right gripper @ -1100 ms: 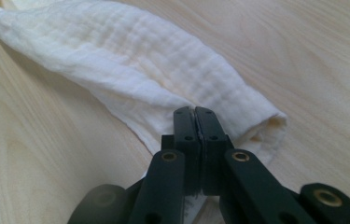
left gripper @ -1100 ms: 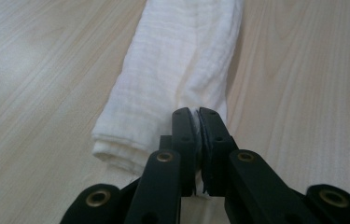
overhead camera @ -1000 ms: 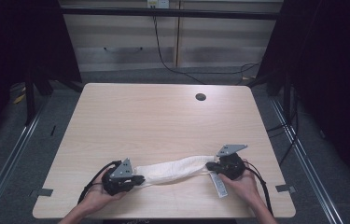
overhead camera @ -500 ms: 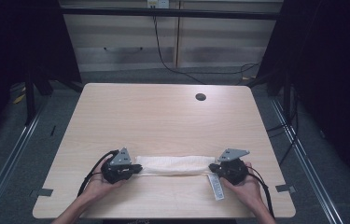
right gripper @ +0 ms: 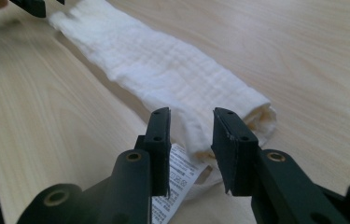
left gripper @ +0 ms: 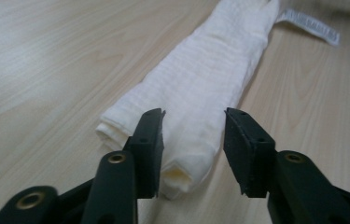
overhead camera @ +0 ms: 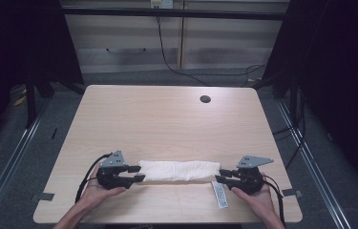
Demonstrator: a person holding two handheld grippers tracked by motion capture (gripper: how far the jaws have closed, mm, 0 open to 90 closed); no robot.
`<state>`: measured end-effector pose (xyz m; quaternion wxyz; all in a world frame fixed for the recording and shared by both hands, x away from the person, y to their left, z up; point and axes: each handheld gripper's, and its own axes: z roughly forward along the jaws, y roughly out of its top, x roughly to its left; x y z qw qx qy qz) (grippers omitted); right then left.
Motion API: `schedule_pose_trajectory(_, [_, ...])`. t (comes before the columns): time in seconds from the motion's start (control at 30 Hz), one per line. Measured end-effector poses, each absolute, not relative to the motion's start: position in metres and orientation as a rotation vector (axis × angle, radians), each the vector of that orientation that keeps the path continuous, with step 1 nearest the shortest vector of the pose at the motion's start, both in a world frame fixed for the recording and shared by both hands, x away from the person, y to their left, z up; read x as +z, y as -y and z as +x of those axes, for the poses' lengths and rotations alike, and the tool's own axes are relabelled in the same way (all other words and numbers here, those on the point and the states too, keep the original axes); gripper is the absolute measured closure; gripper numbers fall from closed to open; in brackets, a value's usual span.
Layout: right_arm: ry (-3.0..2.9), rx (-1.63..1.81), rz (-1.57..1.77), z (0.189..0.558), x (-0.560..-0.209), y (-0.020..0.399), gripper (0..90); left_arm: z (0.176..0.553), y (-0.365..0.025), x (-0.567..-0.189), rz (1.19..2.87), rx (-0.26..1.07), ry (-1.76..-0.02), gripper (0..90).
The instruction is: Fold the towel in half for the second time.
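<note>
White rolled cloth (overhead camera: 179, 170) lies lengthwise along the tabletop's near edge; my left gripper (overhead camera: 136, 172) and right gripper (overhead camera: 220, 175) sit at opposite ends, jaws just opened, gripping nothing.

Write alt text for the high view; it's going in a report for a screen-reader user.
A white cloth folded into a long narrow strip lies flat along the near edge of a wooden table, its care label trailing at the right end. The left gripper and the right gripper sit at its two ends, jaws open, just released.
</note>
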<state>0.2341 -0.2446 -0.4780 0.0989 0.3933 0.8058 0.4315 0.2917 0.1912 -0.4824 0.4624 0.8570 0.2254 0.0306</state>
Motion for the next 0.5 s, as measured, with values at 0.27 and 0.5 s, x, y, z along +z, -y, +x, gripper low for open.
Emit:
schedule_pose_trajectory(0.27, [-2.262,1.35,1.21,0.234,-0.46,0.253,55.5,0.296,-0.202,-0.469,2.093,0.114,-0.677,40.0])
schedule_pose_trajectory(0.5, [-2.191,1.33,1.238,0.232,-0.45,0.266,51.2,0.292,-0.221,-0.462,2.061,0.129,-0.738,35.0])
